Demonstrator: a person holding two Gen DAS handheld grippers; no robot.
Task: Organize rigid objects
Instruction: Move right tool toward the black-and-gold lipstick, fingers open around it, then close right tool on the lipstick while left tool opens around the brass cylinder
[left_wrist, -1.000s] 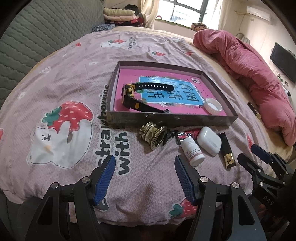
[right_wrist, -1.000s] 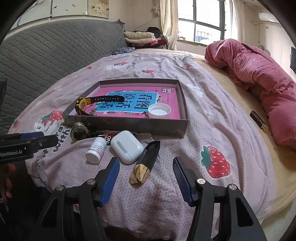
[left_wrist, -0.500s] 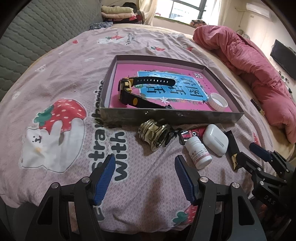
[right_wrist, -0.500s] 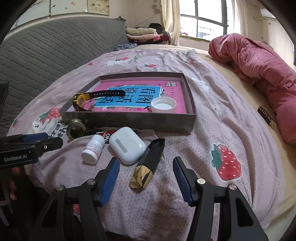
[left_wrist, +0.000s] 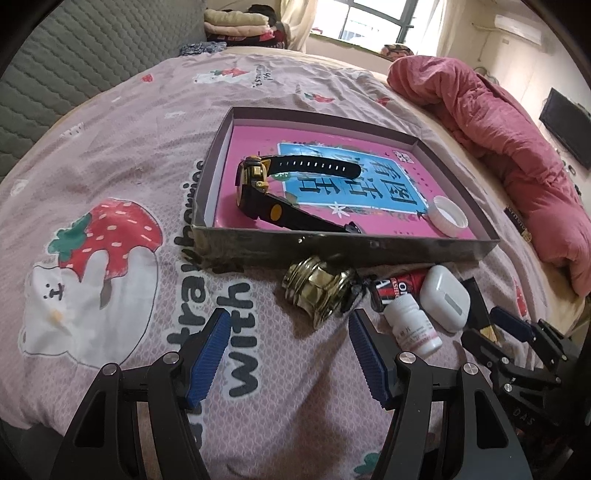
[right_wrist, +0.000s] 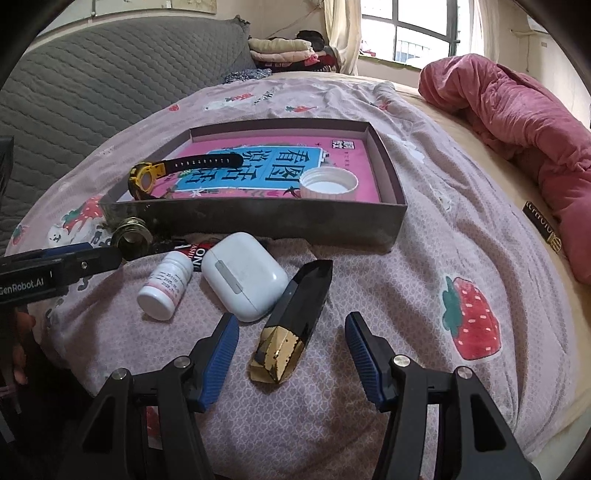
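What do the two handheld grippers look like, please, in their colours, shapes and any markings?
Both the left gripper and the right gripper have black angular frames with silver screw heads, and two fingers faced with ribbed blue pads. Seen from the right wrist, the left gripper's side bears white lettering reading GenRobot.AI. No cables or sleeves are visible.

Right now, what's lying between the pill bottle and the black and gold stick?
The white earbud case lies between the pill bottle and the stick, shown best in the right wrist view.
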